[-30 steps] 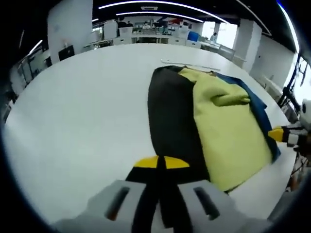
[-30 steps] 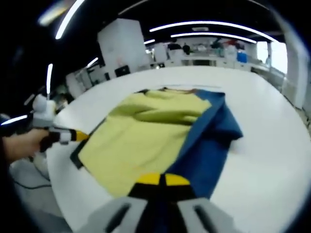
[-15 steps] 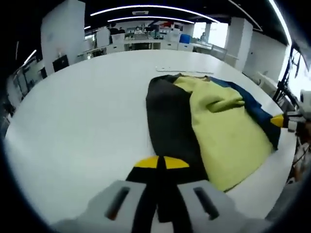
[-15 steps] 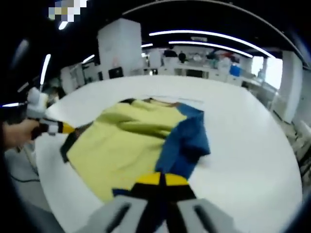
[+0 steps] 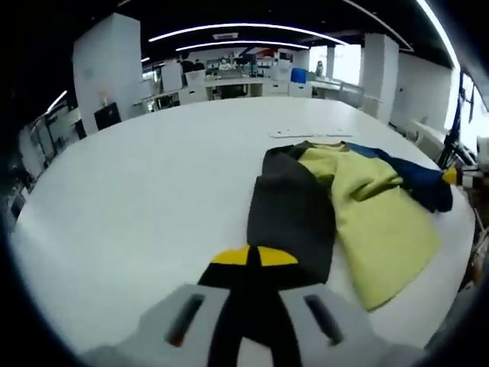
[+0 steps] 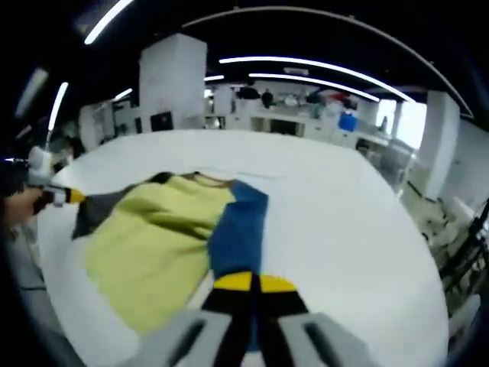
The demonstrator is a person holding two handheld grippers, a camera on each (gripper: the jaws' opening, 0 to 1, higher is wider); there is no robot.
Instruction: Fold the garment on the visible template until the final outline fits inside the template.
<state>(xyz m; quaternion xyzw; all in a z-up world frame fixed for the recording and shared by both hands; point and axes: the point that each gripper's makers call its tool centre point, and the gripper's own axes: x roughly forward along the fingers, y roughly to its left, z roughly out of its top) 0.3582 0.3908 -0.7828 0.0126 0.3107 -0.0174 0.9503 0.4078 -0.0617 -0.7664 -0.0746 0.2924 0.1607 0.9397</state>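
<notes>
A garment lies on the white table (image 5: 137, 176) with a dark grey side panel (image 5: 294, 218), a yellow-green middle (image 5: 374, 222) and a blue side panel (image 5: 420, 183). My left gripper (image 5: 254, 257) is shut on the near edge of the dark panel. At the far right, the right gripper (image 5: 452, 176) holds the blue side. In the right gripper view, my right gripper (image 6: 254, 283) is shut on the blue panel (image 6: 238, 229), which lies along the yellow-green middle (image 6: 153, 245). The left gripper (image 6: 65, 196) holds the dark panel (image 6: 103, 210) at the far left.
A thin pale strip (image 5: 309, 134) lies on the table just beyond the collar. Wide bare tabletop (image 6: 344, 222) spreads around the garment. The table edge runs close on the yellow side. Desks, pillars and ceiling lights stand far behind.
The blue panel has been drawn inward over the yellow-green middle and now looks much narrower. The dark panel has been lifted and pulled in as well. Both cameras moved with the hands.
</notes>
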